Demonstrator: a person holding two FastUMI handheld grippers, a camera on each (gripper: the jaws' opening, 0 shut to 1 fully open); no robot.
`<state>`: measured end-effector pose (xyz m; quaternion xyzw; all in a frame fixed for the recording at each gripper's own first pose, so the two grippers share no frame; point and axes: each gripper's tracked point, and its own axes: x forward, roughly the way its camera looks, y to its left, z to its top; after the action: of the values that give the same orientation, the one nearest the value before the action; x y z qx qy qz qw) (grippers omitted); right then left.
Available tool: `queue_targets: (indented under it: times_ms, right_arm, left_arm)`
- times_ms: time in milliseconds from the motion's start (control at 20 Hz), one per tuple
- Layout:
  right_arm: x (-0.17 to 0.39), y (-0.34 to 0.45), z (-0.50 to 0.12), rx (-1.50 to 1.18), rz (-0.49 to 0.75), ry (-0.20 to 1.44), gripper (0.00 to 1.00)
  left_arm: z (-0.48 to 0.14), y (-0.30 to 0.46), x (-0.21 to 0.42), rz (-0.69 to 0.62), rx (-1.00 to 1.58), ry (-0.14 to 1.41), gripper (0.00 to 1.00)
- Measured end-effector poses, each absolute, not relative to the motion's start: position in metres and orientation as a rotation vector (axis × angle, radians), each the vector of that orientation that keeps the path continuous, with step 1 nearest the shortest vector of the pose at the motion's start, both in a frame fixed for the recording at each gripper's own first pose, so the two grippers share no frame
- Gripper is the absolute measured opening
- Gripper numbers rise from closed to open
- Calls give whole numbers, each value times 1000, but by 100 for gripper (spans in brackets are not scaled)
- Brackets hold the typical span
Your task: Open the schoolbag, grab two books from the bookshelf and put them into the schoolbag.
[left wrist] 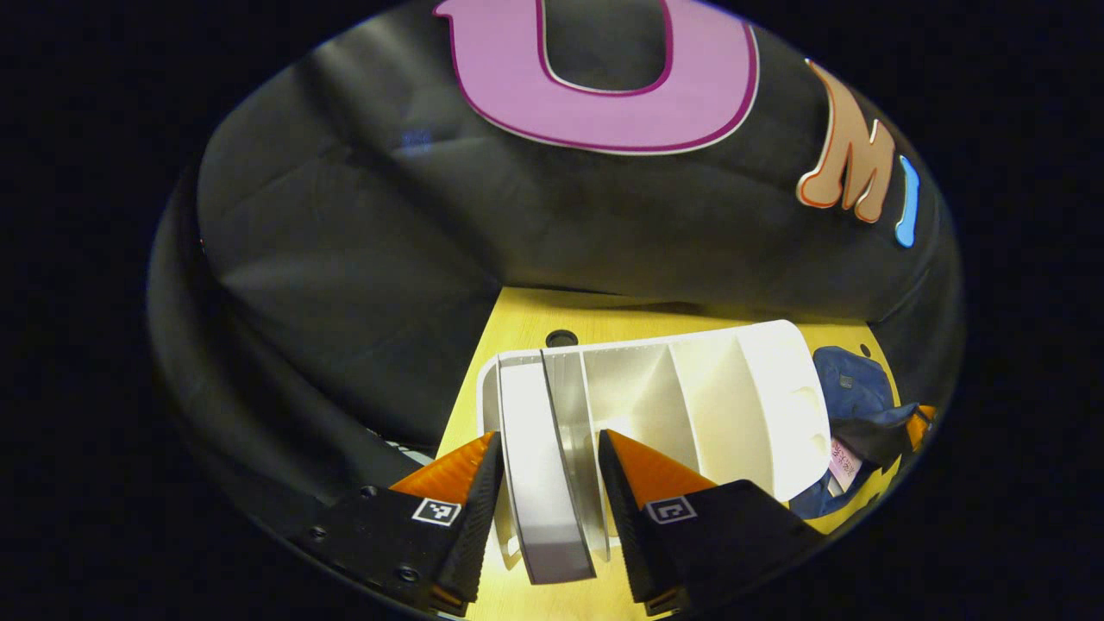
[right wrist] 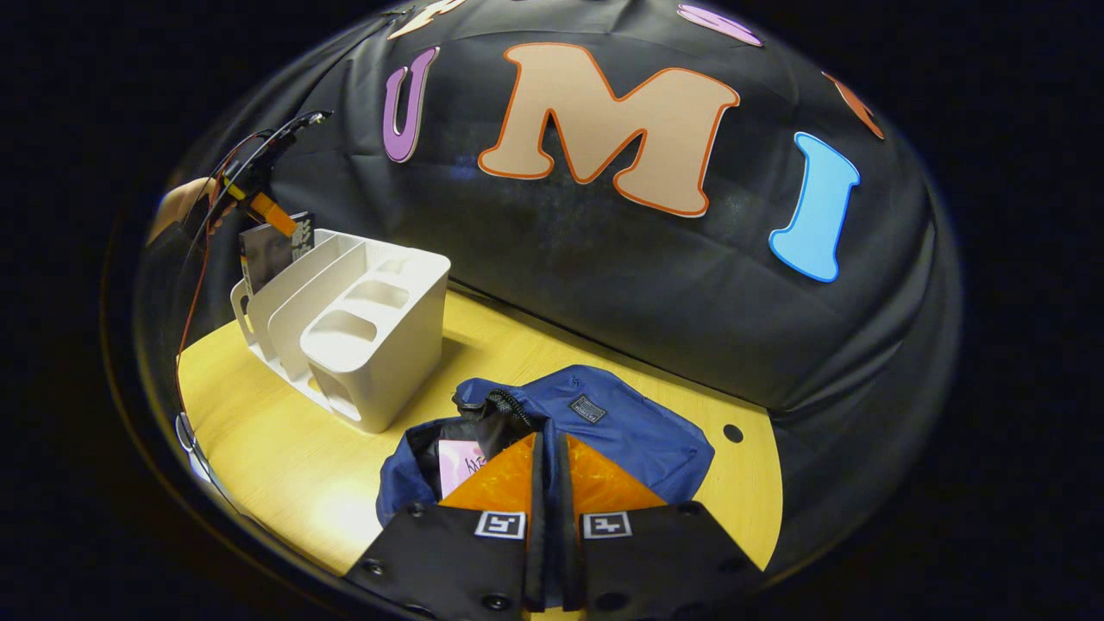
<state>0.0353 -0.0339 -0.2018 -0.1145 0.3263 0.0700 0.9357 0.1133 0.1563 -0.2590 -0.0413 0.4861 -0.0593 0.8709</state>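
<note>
A white-edged book [left wrist: 542,483] stands in the end slot of the white bookshelf [left wrist: 733,405]. My left gripper [left wrist: 545,483] is open and straddles that book and the divider beside it, with a gap on each side. In the right gripper view the same book [right wrist: 263,254] shows a dark cover at the far end of the bookshelf [right wrist: 379,345], with the left gripper [right wrist: 280,217] at its top. The blue schoolbag [right wrist: 630,423] lies open on the table, a pink book [right wrist: 460,461] inside it. My right gripper [right wrist: 545,483] hangs shut just above the bag's mouth.
The yellow wooden table [right wrist: 276,448] carries the shelf and the bag and has a round hole [right wrist: 732,433] near the bag. A hand [right wrist: 177,207] holds the left gripper at the far left. The schoolbag [left wrist: 849,388] lies right of the shelf in the left gripper view.
</note>
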Motion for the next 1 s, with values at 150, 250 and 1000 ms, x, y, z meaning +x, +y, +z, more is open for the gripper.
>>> queue_targets:
  times_ms: [150,250,1000]
  right_arm:
    - [35,-34,-201,-232,136,671,10]
    - [35,-34,-203,-232,135,673,10]
    - [33,-29,-202,-248,170,660,12]
  left_arm:
    - [-272,161,107,-120,-83,1094,51]
    - [-282,160,104,-110,-70,1130,45]
    - [-233,164,108,-57,-62,1045,35]
